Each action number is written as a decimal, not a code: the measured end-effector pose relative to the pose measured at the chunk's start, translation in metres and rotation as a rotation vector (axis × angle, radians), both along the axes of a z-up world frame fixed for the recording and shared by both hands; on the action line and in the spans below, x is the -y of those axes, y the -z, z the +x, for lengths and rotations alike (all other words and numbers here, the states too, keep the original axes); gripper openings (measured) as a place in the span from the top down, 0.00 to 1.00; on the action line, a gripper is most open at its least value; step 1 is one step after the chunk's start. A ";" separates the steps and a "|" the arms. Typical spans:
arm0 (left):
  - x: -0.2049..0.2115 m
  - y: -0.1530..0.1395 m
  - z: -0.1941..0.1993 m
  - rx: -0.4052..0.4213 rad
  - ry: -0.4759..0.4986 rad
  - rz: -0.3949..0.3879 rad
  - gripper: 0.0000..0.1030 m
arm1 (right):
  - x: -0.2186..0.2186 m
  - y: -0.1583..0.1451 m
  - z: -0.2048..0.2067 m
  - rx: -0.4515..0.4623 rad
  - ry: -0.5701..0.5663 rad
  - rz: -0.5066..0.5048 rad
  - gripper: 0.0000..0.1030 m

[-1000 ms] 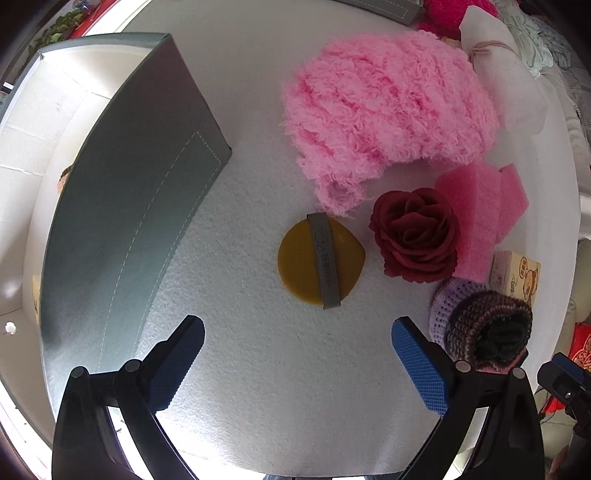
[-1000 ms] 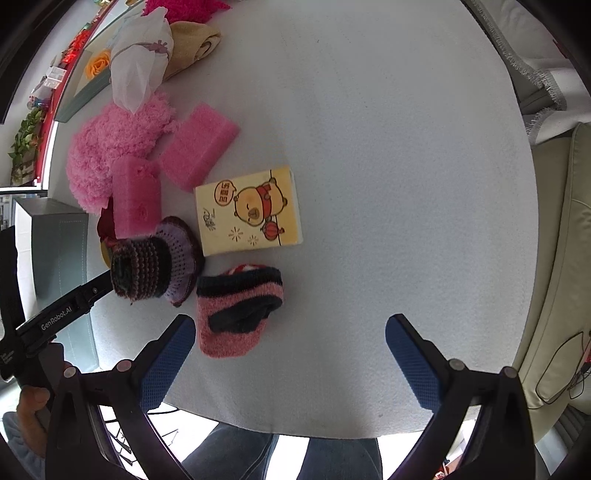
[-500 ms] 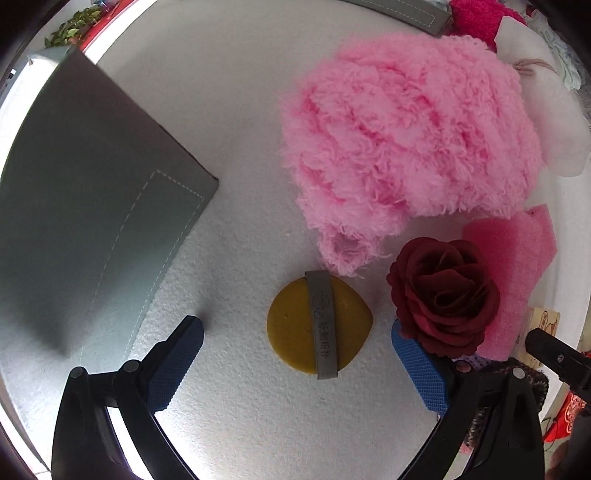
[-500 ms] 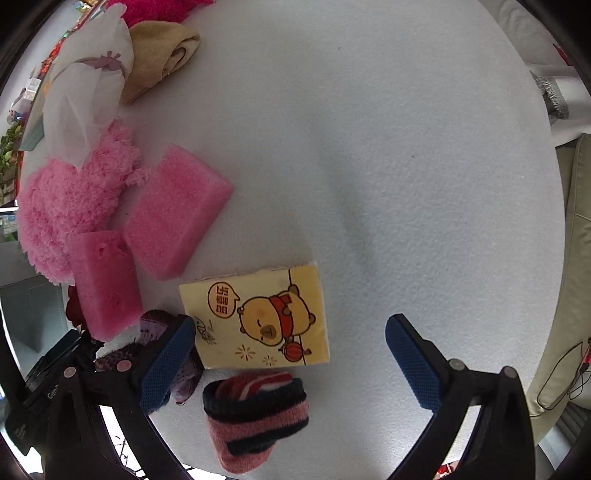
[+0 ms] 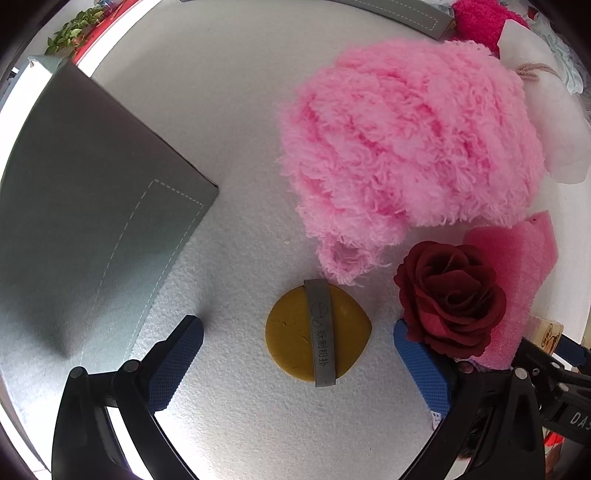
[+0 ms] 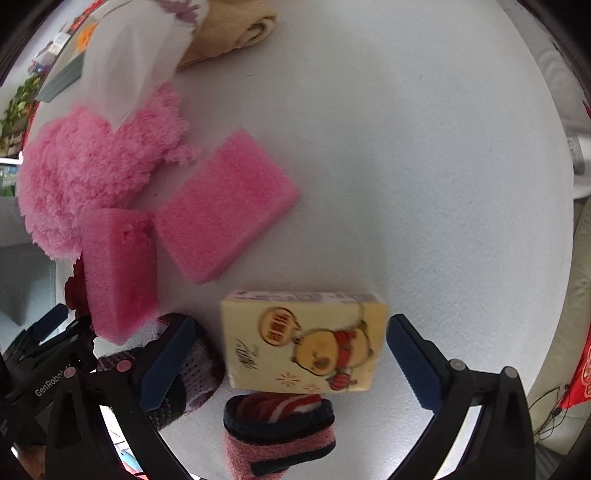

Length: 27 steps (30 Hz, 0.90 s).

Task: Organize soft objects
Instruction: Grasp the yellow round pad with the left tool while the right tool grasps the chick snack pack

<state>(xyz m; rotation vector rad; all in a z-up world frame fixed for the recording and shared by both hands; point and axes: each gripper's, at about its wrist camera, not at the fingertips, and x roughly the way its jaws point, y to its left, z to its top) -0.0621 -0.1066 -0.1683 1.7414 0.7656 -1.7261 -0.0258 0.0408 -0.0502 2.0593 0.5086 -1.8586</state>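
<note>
My left gripper [image 5: 297, 349] is open, its blue pads on either side of a yellow round puff with a grey strap [image 5: 317, 334] on the white table. A dark red rose [image 5: 448, 297] touches the right pad. A fluffy pink hat [image 5: 402, 147] lies beyond. My right gripper [image 6: 290, 356] is open around a yellow tissue pack with a cartoon print [image 6: 303, 350]. Two pink sponges [image 6: 218, 206] [image 6: 118, 271] lie farther left. A striped pink sock [image 6: 277, 424] sits just below the pack.
A grey fabric box [image 5: 85, 221] stands at the left of the left wrist view. A knitted purple hat [image 6: 184, 373] lies behind my right gripper's left finger. A white pouch [image 6: 129, 62] and a tan cloth [image 6: 232, 33] lie at the far side.
Both grippers moved forward and lower. The yellow puff now lies between the left pads, and the tissue pack now lies between the right pads. Both stayed open.
</note>
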 end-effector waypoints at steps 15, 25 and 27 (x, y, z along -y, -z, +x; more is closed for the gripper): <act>-0.004 0.004 -0.010 0.016 0.020 0.017 0.01 | -0.002 0.025 -0.013 0.048 -0.045 0.126 0.05; -0.025 -0.012 -0.018 0.015 0.123 0.048 0.51 | -0.022 0.007 0.033 0.067 -0.022 0.057 0.27; -0.033 -0.015 -0.011 0.010 0.152 0.049 0.52 | -0.038 0.006 0.047 0.059 -0.025 0.047 0.27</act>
